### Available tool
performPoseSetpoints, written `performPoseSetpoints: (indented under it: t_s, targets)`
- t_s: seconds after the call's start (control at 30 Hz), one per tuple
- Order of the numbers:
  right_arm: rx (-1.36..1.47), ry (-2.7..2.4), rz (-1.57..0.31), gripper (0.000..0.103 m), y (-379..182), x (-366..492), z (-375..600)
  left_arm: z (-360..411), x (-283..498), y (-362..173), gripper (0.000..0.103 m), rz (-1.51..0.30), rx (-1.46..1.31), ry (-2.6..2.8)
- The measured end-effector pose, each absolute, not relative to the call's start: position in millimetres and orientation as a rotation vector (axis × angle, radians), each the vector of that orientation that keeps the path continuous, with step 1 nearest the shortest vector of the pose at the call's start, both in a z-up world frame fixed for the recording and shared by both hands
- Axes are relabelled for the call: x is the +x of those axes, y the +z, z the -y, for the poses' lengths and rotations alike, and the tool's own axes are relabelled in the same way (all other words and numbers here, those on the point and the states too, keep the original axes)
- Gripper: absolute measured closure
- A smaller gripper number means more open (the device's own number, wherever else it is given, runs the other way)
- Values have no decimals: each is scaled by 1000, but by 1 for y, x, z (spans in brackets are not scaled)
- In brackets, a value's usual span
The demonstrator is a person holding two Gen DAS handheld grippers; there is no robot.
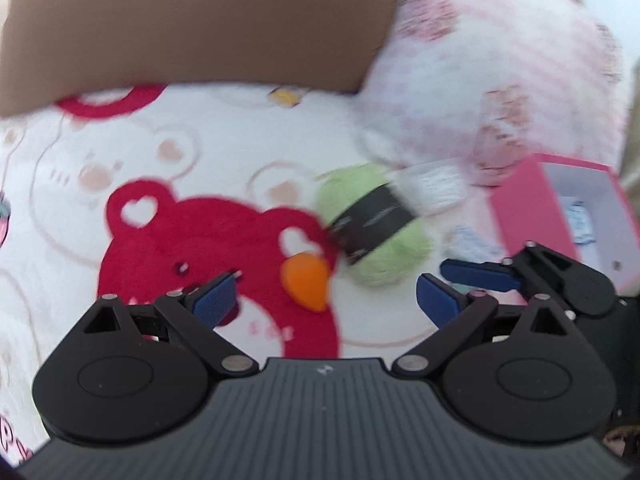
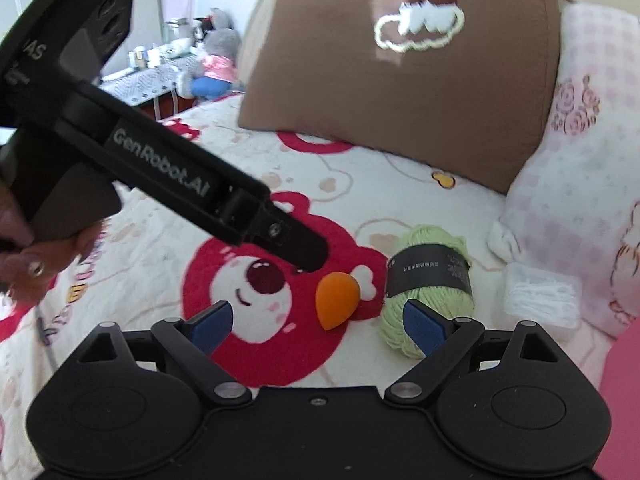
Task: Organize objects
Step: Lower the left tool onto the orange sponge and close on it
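Organizing looks barely begun: every loose item lies out on the bed, and the pink open-topped cardboard box (image 1: 560,216) at the right appears, blurred, to hold only a small pale-blue scrap. Largest first: the white fleecy bedspread printed with red bear faces (image 2: 160,240), soft and napped, carries everything. At its head leans a brown fabric cushion with a stitched white cloud motif (image 2: 400,80), matte and plump; beside it a pink-and-white floral pillow (image 2: 580,180), puffy and rumpled. The box has flat, stiff walls and a pale inside. Next, a light-green yarn skein wrapped in a black paper band (image 2: 430,280), rounded, fuzzy, likely squashy under a grip. To its right lies a clear plastic packet of white pads (image 2: 540,300), flat and crinkly. Smallest is an orange teardrop-shaped sponge (image 2: 336,300), smooth and matte, on the red bear face just left of the skein. The left gripper (image 1: 332,300) stands wide with nothing between its blue ribbed pads, the sponge ahead of it. The right gripper (image 2: 316,328) is likewise spread and empty, near the sponge and skein. Judged: all items still to be boxed.
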State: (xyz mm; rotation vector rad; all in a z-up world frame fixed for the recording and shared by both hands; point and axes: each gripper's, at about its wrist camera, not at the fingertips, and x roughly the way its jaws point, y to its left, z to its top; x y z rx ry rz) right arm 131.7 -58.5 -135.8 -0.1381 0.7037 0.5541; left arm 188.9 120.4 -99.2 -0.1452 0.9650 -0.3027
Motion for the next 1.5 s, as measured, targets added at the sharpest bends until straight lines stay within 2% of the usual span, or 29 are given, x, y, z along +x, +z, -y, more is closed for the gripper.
performPoseSetpoints:
  t_s: [0.1,0.2,0.3,0.6,0.63,0.67,0.73,0.8,0.87,1.0,1.07,1.2,1.5]
  targets:
    - [-176,553,-693,9,-150,139,47,-123,196,-116,5,-975,-132,-305]
    - [-210,484,-602,18,-162,136,45,-120,201,-132,6,-1004,-54,-335]
    - [-152,492,-634,18,-175,136,50,-120,198,-141,7,-981,-19,-343]
    - [-178,537,-658,27,-195,150,34,-130,209,-161,7,-947,-114,-396]
    - [-201,532,-662,33,-198,152,29,-131,212,-164,7,-953,-134,-400]
    - [-229,520,-665,43,-200,154,24,-132,214,-167,7,-954,-152,-403]
    - [-256,490,-661,48,-203,158,18,-133,217,-171,9,-947,-179,-415]
    - [-237,460,-655,48,-202,161,18,-130,217,-173,18,-943,-176,-423]
    - [-230,455,-661,50,-203,162,17,-126,216,-172,33,-938,-153,-422]
    - [-234,436,-658,55,-207,161,18,-122,220,-173,45,-946,-162,-423]
    - [-224,414,-666,63,-209,163,21,-121,222,-176,51,-950,-171,-421]
    - [-174,416,-684,65,-212,167,31,-120,228,-183,66,-982,-223,-425]
    - [-125,439,-693,66,-212,165,43,-117,225,-183,66,-991,-246,-427]
